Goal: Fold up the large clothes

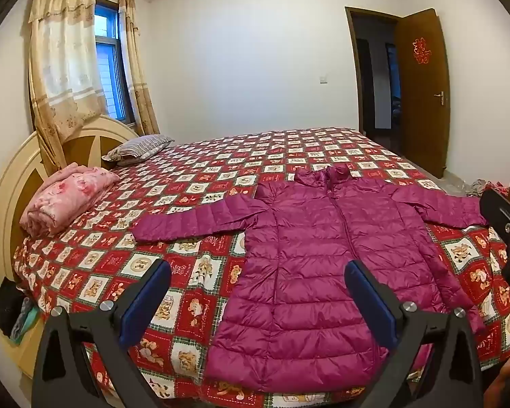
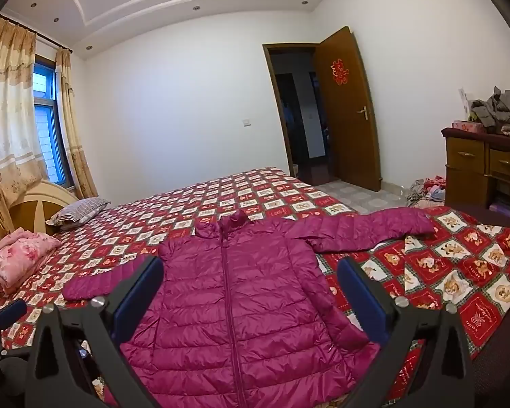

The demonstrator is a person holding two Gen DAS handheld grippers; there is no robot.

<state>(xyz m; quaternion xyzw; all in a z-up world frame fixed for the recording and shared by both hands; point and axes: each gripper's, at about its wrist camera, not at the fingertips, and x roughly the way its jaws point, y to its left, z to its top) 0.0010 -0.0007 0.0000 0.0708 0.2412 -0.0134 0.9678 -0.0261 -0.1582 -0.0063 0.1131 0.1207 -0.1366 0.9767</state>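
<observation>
Your right gripper [image 2: 251,292] sits at the bottom of the frame with its blue-padded fingers [image 2: 137,294] spread wide and nothing between them, hovering over the magenta puffer jacket [image 2: 241,289] in the centre. The jacket lies flat and zipped on the red patterned bedspread [image 2: 255,193], sleeves stretched out to left and right. At the lower left edge you can see part of the left gripper [image 2: 6,316]; a pink folded blanket [image 2: 17,258] rests at mid-left.

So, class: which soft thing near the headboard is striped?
The pillow, lying flat farther along the headboard; the pink blanket nearer the camera is floral and folded.
</observation>
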